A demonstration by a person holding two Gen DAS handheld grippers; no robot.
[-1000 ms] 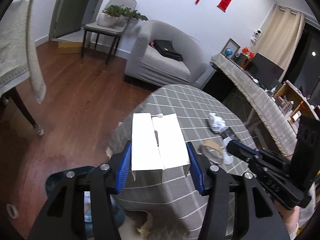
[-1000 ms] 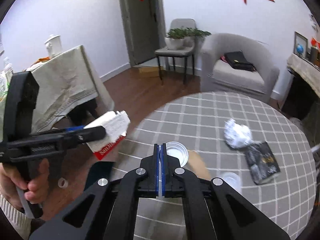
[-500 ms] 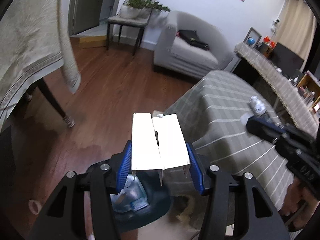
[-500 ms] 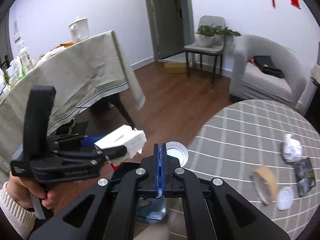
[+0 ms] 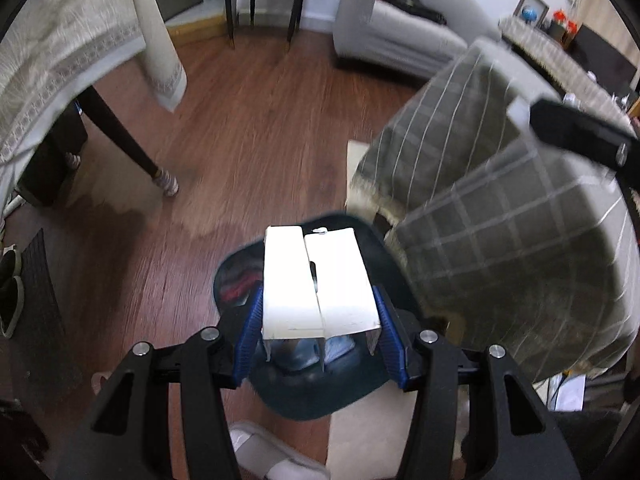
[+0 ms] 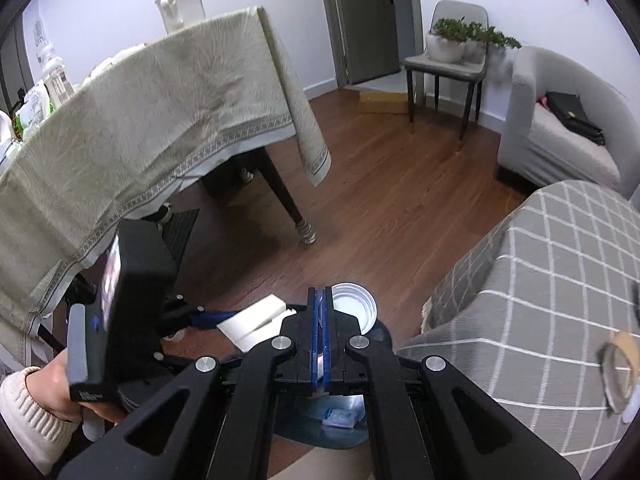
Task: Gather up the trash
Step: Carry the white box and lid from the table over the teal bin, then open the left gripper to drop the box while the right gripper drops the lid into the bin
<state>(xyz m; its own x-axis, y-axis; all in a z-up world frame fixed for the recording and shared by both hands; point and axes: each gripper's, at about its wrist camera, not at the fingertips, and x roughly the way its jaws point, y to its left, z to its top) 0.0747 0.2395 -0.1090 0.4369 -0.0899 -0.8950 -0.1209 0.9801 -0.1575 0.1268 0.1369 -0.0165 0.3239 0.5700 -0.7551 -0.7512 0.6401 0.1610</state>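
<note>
Gripping a flattened white carton (image 5: 318, 282) between its blue pads, the left gripper (image 5: 320, 320) hangs above a dark trash bin (image 5: 320, 400) on the wooden floor (image 5: 256, 128). Beside it, the right gripper (image 6: 319, 312) pinches a clear plastic lid (image 6: 354, 310) over the same bin, next to the checked-cloth table (image 6: 540, 280).

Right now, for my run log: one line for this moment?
left gripper: holds white box | right gripper: holds lid | both over trash bin
</note>
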